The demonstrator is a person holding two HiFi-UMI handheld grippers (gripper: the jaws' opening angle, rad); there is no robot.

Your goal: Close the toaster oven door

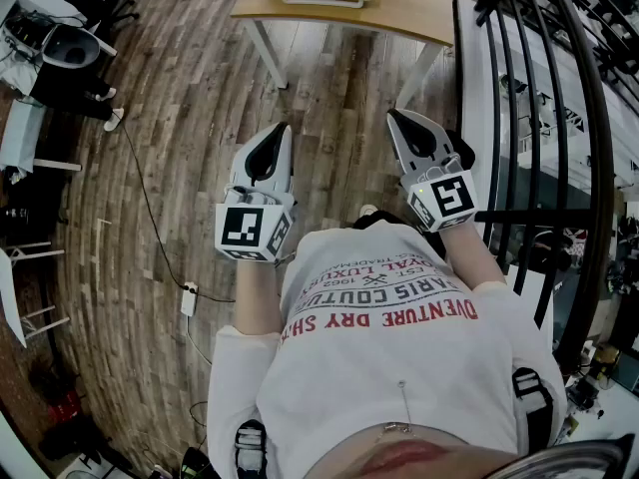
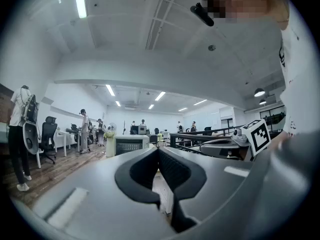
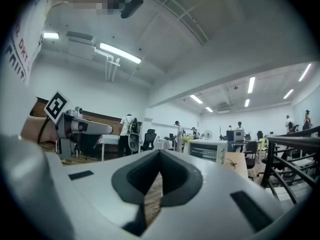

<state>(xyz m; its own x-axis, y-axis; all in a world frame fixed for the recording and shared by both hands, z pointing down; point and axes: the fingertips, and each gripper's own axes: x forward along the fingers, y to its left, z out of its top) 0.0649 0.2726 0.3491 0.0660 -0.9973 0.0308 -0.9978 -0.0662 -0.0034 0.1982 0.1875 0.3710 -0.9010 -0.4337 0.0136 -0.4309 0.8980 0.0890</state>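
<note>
The toaster oven (image 2: 129, 145) is a small white box far ahead in the left gripper view, and it also shows in the right gripper view, toaster oven (image 3: 207, 150), on a wooden table. Its door is too small to judge. My left gripper (image 1: 281, 129) and right gripper (image 1: 395, 116) are held close to the chest, pointing forward over the wooden floor. The left gripper (image 2: 158, 150) has its jaws together with nothing between them. The right gripper (image 3: 160, 153) likewise has its tips meeting and is empty. The other gripper's marker cube (image 2: 259, 135) appears at the right.
A wooden table (image 1: 399, 13) stands ahead at the top of the head view. A black railing (image 1: 539, 118) runs along the right. A power strip (image 1: 188, 297) with a cable lies on the floor at left. Chairs and several people (image 2: 19, 129) are in the distance.
</note>
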